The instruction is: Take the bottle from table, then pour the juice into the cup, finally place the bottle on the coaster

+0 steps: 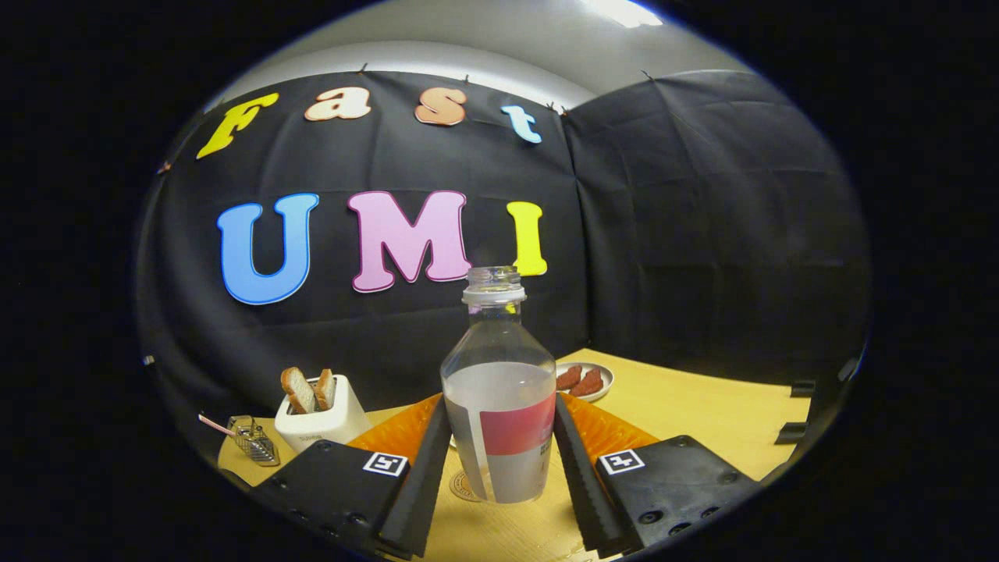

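Gripper fingers clamped on clear uncapped plastic bottle with red label, centre frame, upright, over round coaster; white toaster with bread lower left on yellow wooden table

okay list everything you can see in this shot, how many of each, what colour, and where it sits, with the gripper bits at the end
bottle: one, clear with a red and white label, cap off, upright between the fingers, its base over the coaster.
coaster: one, tan, round, on the table, partly hidden behind the bottle's base.
toaster: one, white, beyond the left finger.
bread slices: two, brown-crusted, standing in the toaster's slots.
metal utensil: one, silver, lying beside the toaster.
plate: one, white, beyond the bottle and right finger.
brown food pieces: two, reddish brown, on the plate.
table: one, light wood.
gripper: one, black fingers with orange parts, both fingers against the bottle's sides.
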Motion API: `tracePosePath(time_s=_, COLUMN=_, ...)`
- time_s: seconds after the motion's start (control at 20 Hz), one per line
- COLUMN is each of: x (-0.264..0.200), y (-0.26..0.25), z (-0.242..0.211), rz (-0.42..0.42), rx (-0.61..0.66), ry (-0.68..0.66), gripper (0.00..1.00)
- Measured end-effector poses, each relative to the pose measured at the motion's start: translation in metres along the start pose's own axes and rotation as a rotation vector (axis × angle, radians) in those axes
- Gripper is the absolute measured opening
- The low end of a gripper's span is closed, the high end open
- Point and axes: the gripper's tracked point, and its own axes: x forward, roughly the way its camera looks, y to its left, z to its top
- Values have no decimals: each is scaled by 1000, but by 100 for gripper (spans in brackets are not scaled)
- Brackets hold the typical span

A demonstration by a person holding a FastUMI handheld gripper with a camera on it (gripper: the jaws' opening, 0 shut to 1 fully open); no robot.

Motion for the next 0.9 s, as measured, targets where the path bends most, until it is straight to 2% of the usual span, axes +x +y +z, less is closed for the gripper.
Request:
tracePosePath(time_s=0.1, x=10, y=6, z=-9, rz=-9, rx=-55, ry=-24, gripper=74)
tracePosePath(time_s=0.35, x=50, y=29, z=-55, rz=15, rx=-147, ry=15, gripper=74)
tracePosePath(time_s=0.45, x=63, y=38, z=-75, rz=30, rx=-143, ry=38, gripper=74)
tracePosePath(time_s=0.65, x=85, y=36, z=-111, rz=-3, rx=-88, ry=82, gripper=74)
tracePosePath(time_s=0.9, x=91, y=34, z=-143, rz=-19, rx=-57, ry=126, gripper=74)
